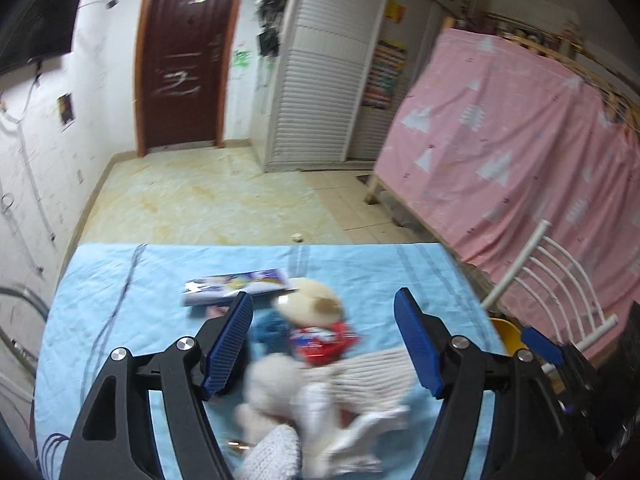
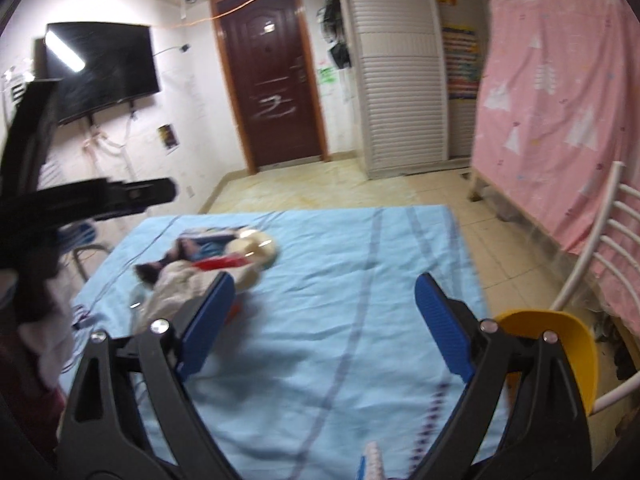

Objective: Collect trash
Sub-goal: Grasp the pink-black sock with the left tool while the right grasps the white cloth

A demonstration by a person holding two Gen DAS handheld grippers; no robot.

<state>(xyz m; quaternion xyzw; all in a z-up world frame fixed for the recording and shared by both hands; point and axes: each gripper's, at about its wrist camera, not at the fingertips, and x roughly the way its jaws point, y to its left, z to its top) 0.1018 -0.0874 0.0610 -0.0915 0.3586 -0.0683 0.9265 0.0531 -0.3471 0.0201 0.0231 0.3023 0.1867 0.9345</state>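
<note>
While both views are blurred, no writing on the wrappers can be read. A heap of trash [image 1: 316, 344] lies on the surface under a light blue cloth [image 1: 160, 280]: a red wrapper [image 1: 324, 340], a flat printed packet [image 1: 240, 284] and white crumpled pieces. The left gripper [image 1: 324, 340] hovers over it, fingers apart, nothing clamped. The right gripper [image 2: 324, 324] hangs over bare cloth, fingers apart, beside a yellow bin [image 2: 560, 344].

Hand-held gripper [image 1: 324, 340]: black arms, blue ribbed pads, silver screws.
</note>
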